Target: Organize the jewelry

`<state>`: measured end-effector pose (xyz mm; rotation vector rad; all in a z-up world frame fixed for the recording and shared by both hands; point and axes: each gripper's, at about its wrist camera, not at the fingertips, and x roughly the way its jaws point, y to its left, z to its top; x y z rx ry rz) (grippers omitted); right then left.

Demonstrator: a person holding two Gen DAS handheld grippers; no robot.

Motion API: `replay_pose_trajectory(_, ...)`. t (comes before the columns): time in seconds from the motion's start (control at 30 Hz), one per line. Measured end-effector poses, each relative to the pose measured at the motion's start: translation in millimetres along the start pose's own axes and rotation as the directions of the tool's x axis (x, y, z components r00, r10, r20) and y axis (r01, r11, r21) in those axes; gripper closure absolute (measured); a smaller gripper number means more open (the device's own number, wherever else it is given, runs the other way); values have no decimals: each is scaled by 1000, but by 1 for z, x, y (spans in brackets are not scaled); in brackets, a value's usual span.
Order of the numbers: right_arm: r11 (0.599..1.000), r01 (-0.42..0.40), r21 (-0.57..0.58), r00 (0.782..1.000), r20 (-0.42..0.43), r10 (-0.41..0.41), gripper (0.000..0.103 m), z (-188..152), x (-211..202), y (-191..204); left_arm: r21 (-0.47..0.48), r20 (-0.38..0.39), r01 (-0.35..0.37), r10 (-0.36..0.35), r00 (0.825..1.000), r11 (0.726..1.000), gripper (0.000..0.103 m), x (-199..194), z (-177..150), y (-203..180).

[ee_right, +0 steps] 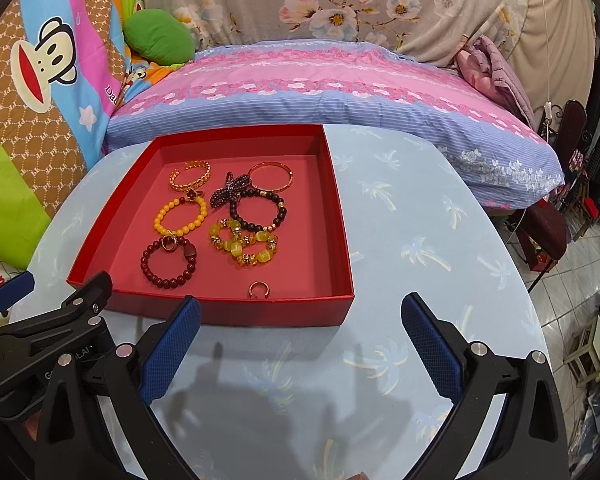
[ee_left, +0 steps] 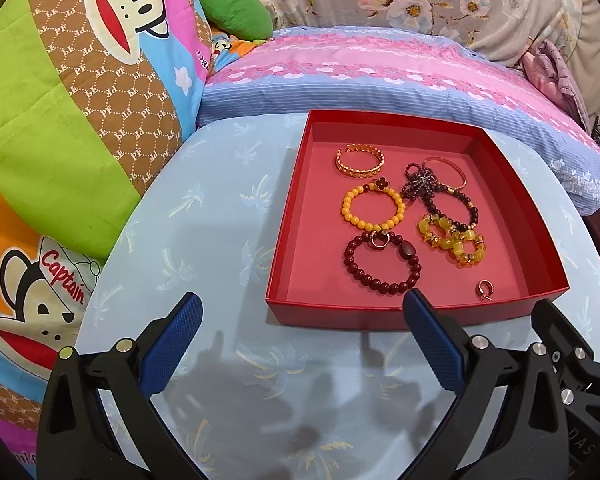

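Tray (ee_left: 288, 216), red, is sitting on the blue table (ee_left: 204, 216) toward its far edge, holding bracelets (ee_left: 380, 260) and bangles across its middle and a small ring (ee_left: 485, 291) by its near rim. Left gripper (ee_left: 302, 312) and right gripper (ee_right: 300, 314) are hovering spread wide above the table's near edge, gripping nothing.

Bracelets (ee_left: 372, 208) & ring (ee_left: 485, 291) in box (ee_left: 340, 312) on table (ee_left: 220, 240), pillow (ee_left: 380, 80) behind box.
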<state>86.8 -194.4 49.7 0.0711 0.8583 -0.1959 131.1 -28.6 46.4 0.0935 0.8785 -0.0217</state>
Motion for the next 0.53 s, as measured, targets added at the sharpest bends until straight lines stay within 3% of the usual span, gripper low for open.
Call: replay_pose_trajectory(0.53, 1000, 0, 0, 1000, 0, 0, 6, 1, 0, 0, -1, 2, -7, 7, 1000, 1000, 7, -1, 2, -1)
